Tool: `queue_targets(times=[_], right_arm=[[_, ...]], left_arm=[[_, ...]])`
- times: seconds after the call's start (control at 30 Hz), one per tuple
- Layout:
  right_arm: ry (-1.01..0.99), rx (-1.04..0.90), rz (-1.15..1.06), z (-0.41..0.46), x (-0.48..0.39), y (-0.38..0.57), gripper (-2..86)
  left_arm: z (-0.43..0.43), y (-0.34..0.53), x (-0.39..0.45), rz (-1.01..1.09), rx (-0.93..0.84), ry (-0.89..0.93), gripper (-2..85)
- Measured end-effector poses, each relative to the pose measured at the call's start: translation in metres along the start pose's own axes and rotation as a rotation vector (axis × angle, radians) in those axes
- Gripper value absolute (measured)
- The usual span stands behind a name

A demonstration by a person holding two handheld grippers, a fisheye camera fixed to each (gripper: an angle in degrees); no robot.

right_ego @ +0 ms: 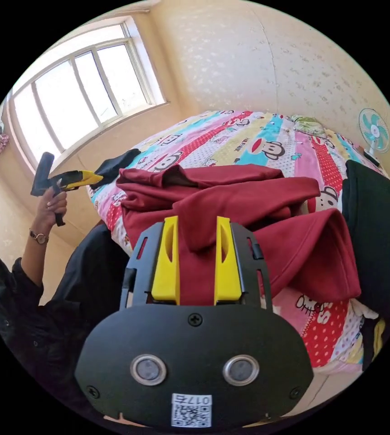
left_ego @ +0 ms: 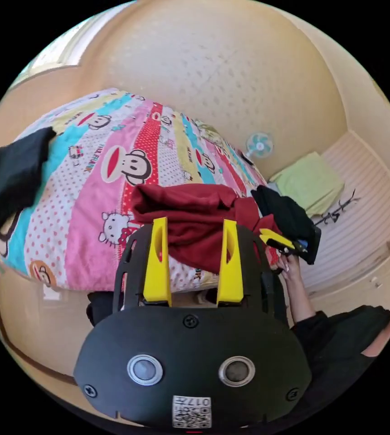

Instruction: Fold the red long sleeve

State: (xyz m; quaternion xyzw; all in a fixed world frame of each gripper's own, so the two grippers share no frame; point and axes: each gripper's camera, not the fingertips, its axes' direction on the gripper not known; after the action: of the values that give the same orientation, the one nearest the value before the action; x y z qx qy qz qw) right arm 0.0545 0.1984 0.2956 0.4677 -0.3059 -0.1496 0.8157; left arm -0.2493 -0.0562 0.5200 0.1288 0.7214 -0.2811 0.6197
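On the bed (right_ego: 267, 136), near its edge, the red long sleeve (right_ego: 249, 204) lies crumpled, unfolded. Left hand-held gripper (left_ego: 198, 240) hangs jaws apart, empty, away from the cloth. Right hand-held gripper (right_ego: 197, 244) has open jaws straddling a fabric ridge, not pinching. Judged: folding not begun; next, spread the garment flat.

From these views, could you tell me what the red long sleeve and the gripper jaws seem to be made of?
The red long sleeve looks like thick, matte knit, perhaps fleece, judging by its soft rounded folds. The right gripper has yellow jaws that look like smooth moulded plastic on a black frame.
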Motion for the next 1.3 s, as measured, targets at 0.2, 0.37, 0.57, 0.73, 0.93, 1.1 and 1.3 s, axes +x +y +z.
queue_targets(times=[0.2,0.37,0.57,0.73,0.93,1.1,1.3], right_arm=[[0.021,-0.271,0.158,0.045,0.024,0.021,3.1],[0.007,-0.169,0.224,0.002,0.023,0.06,2.2],[-0.047,-0.041,0.192,-0.072,0.021,0.075,2.1],[-0.125,0.332,0.085,-0.202,0.019,0.081,4.0],[-0.11,0.442,-0.099,-0.282,-0.002,0.04,13.5],[0.097,0.54,-0.247,-0.301,-0.074,0.014,14.6],[0.086,0.451,-0.275,-0.276,-0.125,-0.037,4.9]], left_arm=[[0.109,-0.073,0.082,0.37,-0.305,-0.283,17.1],[0.205,-0.064,0.09,0.558,-0.554,-0.557,13.0],[0.201,-0.055,0.094,0.515,-0.425,-0.632,1.6],[0.024,-0.015,0.157,0.364,0.298,-0.272,0.5],[-0.067,0.033,0.256,0.533,0.563,-0.079,0.3],[-0.111,0.058,0.307,0.659,0.602,0.009,0.3],[-0.147,0.08,0.316,0.656,0.59,0.06,0.3]])
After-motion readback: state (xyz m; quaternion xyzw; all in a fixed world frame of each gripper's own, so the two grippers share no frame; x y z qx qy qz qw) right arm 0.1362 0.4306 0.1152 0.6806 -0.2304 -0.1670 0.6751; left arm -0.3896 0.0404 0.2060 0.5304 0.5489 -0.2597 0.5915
